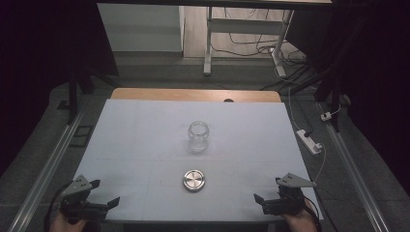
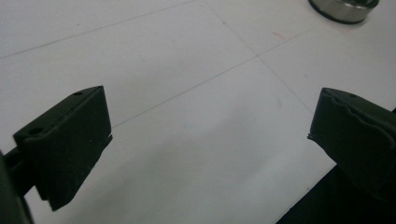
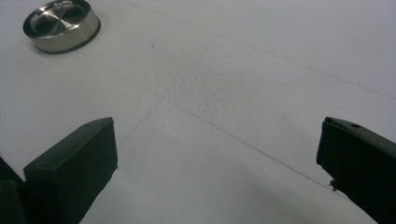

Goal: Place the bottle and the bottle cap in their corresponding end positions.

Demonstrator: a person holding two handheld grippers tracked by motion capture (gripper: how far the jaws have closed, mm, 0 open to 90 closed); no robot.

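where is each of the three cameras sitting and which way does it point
High view: above the person's side, looking forward and down on the white table, glass jar and metal lid; both hands, the left gripper and right gripper enter at the bottom.
Left gripper view: rides the left gripper, looking low across the table between its open jaws.
Right gripper view: rides the right gripper, jaws open.
Shared: both gripper views catch the metal lid at a top corner.

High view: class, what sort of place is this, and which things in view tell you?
Probably a lab or recording workspace: a white-covered table under dark surrounds, loose cables on the floor, a power strip, and a handheld gripper at each near corner.
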